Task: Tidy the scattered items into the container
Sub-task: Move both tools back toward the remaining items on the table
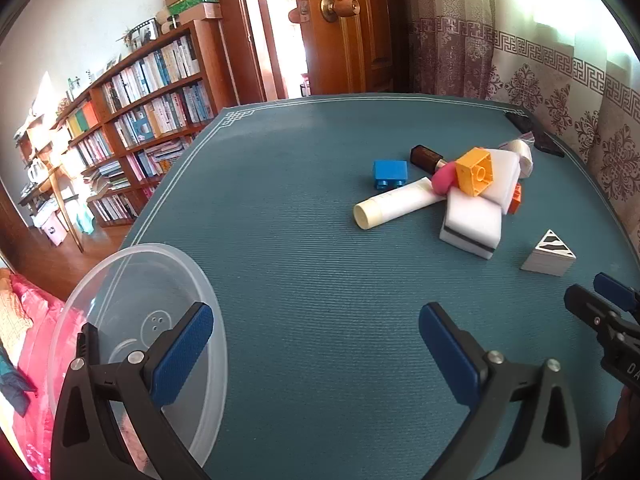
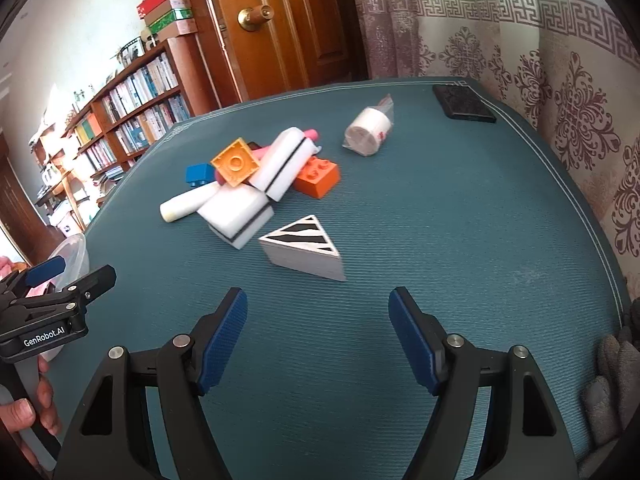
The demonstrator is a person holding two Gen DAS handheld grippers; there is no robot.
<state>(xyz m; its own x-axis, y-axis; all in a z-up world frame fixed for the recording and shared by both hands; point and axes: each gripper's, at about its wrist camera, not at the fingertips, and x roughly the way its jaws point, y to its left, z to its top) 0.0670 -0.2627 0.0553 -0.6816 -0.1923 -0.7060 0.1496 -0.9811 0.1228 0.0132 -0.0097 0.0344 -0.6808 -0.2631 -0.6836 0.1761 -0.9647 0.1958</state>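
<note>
A clear plastic bowl (image 1: 132, 280) sits at the near left edge of the teal table, partly behind my open left gripper (image 1: 316, 320). A pile lies further out: white tube (image 1: 396, 202), blue brick (image 1: 390, 174), yellow brick (image 1: 476, 170), pink item (image 1: 444, 180), two white sponges (image 1: 472, 224), orange brick (image 2: 318, 178), brown tube (image 1: 426, 156). A striped triangular block (image 2: 304, 248) lies just ahead of my open right gripper (image 2: 318, 308). A wrapped white roll (image 2: 368, 132) lies beyond the pile.
A black flat case (image 2: 464, 104) rests at the far right corner of the table (image 2: 460, 240). Bookshelves (image 1: 152, 100), a wooden door (image 1: 344, 28) and a patterned curtain (image 2: 560, 80) surround the table. A hand (image 2: 28, 412) holds the left gripper's handle.
</note>
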